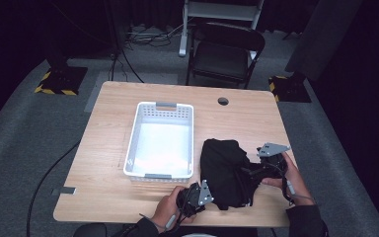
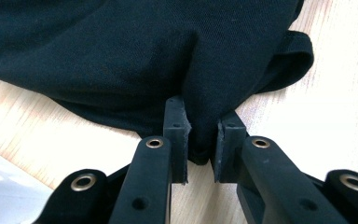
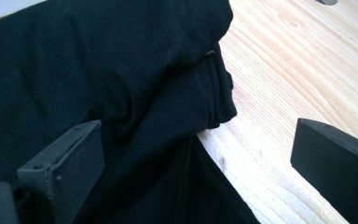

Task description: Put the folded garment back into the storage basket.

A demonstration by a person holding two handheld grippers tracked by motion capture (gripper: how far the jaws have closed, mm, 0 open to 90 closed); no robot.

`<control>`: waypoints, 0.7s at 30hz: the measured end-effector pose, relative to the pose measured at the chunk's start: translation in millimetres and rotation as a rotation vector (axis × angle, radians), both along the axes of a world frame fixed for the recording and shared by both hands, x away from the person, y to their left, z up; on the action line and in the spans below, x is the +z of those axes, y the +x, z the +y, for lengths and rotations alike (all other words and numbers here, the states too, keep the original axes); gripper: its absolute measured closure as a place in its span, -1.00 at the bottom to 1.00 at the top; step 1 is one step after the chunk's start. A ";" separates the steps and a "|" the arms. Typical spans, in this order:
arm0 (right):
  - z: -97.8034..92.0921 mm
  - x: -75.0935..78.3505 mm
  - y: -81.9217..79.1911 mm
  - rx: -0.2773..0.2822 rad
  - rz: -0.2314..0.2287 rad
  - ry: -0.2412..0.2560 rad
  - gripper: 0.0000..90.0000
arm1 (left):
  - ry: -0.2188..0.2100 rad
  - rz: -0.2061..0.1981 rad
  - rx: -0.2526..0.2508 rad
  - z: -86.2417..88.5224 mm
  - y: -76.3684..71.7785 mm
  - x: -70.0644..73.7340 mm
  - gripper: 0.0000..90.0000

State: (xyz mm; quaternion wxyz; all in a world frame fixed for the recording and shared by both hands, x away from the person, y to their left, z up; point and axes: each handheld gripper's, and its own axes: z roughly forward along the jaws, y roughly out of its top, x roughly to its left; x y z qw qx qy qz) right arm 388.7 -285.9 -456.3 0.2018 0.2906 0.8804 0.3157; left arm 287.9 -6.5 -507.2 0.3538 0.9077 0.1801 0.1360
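Note:
A crumpled black garment lies on the wooden table near its front edge, to the right of a white basket. My left gripper is at the garment's near-left edge. In the left gripper view its jaws pinch a fold of the black cloth, with the gripper shut on it. My right gripper sits at the garment's right side. In the right gripper view that gripper stands wide open, one finger over the cloth, the other above bare wood.
The white plastic basket holds nothing I can see. A round cable hole marks the table's far right. A black folding chair stands behind the table. Cables run over the grey carpet at the left.

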 end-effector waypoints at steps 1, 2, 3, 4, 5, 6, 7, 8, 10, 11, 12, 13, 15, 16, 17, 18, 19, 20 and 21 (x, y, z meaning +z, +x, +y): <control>0.3 -0.6 1.1 -0.003 0.003 0.000 -0.92 | 0.000 -0.001 0.000 0.0 -0.1 0.0 0.74; 0.7 -1.3 2.3 -0.004 0.005 -0.001 -0.92 | 0.000 -0.001 0.000 0.0 -0.1 0.0 0.74; 1.2 -1.9 3.3 -0.004 0.006 -0.002 -0.92 | 0.000 0.000 0.000 0.1 0.0 -0.1 0.74; 1.6 -2.2 4.3 -0.006 0.009 -0.001 -0.92 | -0.001 0.000 0.000 0.1 0.0 -0.1 0.74; 2.2 -2.6 5.1 -0.007 0.012 0.001 -0.92 | -0.002 -0.002 0.001 -0.1 -0.2 -0.3 0.74; 2.9 -3.1 6.2 -0.004 0.012 0.000 -0.92 | -0.002 -0.002 0.001 0.0 -0.2 -0.2 0.74; 3.8 -3.6 7.2 -0.005 0.014 -0.001 -0.92 | -0.001 0.000 0.001 0.0 -0.1 -0.1 0.74; 4.9 -4.2 8.2 -0.009 0.011 -0.003 -0.92 | -0.001 -0.001 0.000 0.0 -0.1 -0.1 0.74; 7.1 -4.6 9.6 -0.013 -0.001 -0.008 -0.91 | -0.002 -0.003 0.002 -0.1 -0.3 -0.3 0.74; 8.0 -4.6 10.2 -0.009 0.000 -0.007 -0.91 | -0.003 -0.003 0.002 -0.1 -0.3 -0.3 0.74; 8.9 -4.8 10.9 -0.005 0.000 -0.005 -0.91 | -0.001 -0.001 0.000 0.0 -0.1 -0.1 0.74; 9.9 -4.9 11.3 -0.005 0.002 -0.005 -0.91 | -0.001 0.000 0.001 0.0 -0.2 -0.1 0.74; 11.8 -5.3 12.3 0.001 0.006 -0.007 -0.91 | -0.003 -0.003 0.001 -0.1 -0.3 -0.3 0.74; 12.7 -5.6 12.7 0.002 0.007 -0.009 -0.91 | -0.002 -0.002 0.001 -0.1 -0.2 -0.3 0.74; 13.5 -5.9 13.4 0.002 0.009 -0.009 -0.91 | -0.003 -0.002 0.001 -0.1 -0.2 -0.3 0.74; 14.2 -6.2 14.1 0.003 0.012 -0.008 -0.91 | -0.003 -0.003 0.001 -0.1 -0.2 -0.3 0.74; 14.9 -6.5 14.7 0.003 0.014 -0.008 -0.91 | -0.003 -0.002 0.001 -0.1 -0.2 -0.3 0.74; 15.6 -6.8 15.6 0.005 0.015 -0.008 -0.91 | -0.002 -0.003 0.000 -0.1 -0.1 -0.3 0.74; 16.5 -7.2 16.4 0.003 0.017 -0.008 -0.91 | -0.002 -0.002 0.000 -0.1 -0.1 -0.2 0.74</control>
